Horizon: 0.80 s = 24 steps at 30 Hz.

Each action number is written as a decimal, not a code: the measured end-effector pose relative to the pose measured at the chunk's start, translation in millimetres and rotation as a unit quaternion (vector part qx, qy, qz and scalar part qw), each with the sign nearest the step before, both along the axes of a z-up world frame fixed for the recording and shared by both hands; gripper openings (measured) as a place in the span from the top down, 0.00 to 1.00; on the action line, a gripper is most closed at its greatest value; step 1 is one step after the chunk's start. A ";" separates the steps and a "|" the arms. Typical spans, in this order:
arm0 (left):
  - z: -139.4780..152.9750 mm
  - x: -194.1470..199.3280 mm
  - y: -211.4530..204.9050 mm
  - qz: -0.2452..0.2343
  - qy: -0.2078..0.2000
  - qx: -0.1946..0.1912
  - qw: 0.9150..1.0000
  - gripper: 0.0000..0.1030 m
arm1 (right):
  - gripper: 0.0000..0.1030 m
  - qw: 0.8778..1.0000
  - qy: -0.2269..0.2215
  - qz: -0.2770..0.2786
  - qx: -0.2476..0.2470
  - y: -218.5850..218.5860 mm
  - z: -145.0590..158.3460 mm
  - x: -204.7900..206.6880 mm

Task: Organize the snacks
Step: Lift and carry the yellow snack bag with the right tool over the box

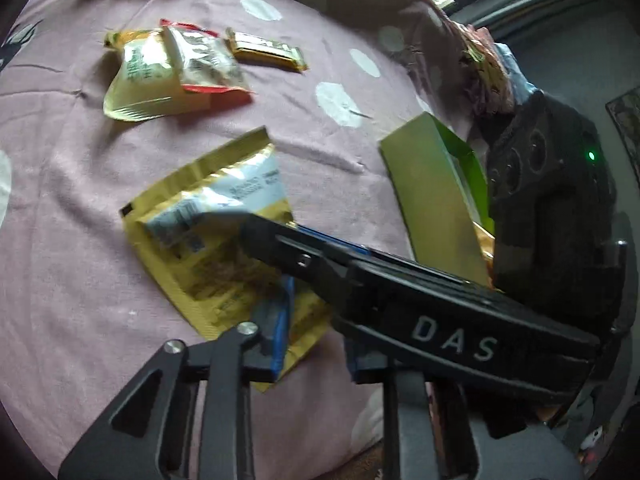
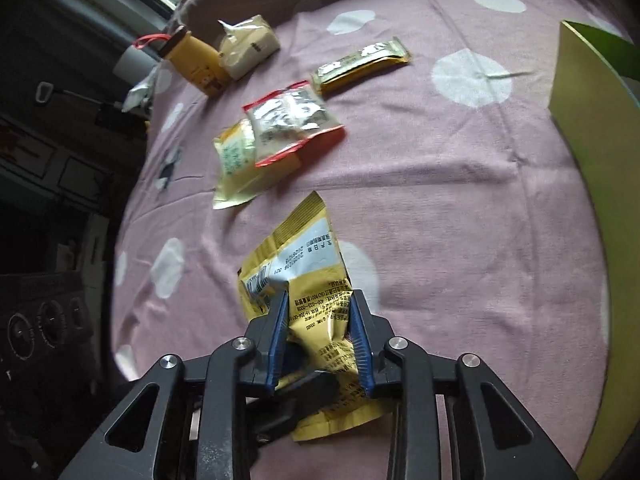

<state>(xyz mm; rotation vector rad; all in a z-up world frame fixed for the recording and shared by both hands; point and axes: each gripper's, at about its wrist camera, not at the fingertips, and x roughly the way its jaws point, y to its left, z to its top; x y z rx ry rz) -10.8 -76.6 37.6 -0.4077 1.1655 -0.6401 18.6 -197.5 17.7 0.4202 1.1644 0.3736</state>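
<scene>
Packet: yellow snack packet (image 2: 304, 280) – light, crinkly, slippery; nearer than the red-edged packet (image 2: 294, 122).
Right gripper (image 2: 320, 340): clamped on the packet's lower half.
Left gripper (image 1: 280, 320): closed – apparently on its edge.

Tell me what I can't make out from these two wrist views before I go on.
- Left wrist view: the right gripper crosses the yellow snack bag, hiding its middle and the left gripper's tips.
- Left wrist view: what is in the green box is hidden by its own flap and the gripper body.
- Right wrist view: the green box is cut off by the right edge.
- Both views: bag print is blurred.
</scene>
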 end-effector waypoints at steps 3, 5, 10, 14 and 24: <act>19.1 -3.9 -13.6 -0.020 -0.054 0.015 0.998 0.92 | 0.72 0.999 -0.040 -0.011 -0.013 -1.5 19.2 -7.8; 23.0 -1.7 -19.3 -0.031 -0.054 0.013 0.998 0.92 | 0.72 0.998 -0.054 -0.017 -0.010 -7.3 27.6 -10.9; 41.2 -3.0 -36.1 -0.059 -0.083 0.004 0.995 0.91 | 0.72 0.995 -0.079 -0.054 -0.002 -25.7 45.7 -18.9; 69.1 -9.2 -63.7 -0.106 -0.127 0.009 0.986 0.91 | 0.72 0.988 -0.124 -0.094 0.010 -50.6 72.8 -35.5; 97.5 -17.6 -145.0 -0.217 -0.180 -0.001 0.959 0.90 | 0.72 0.958 -0.187 -0.217 0.011 -127.4 110.1 -84.6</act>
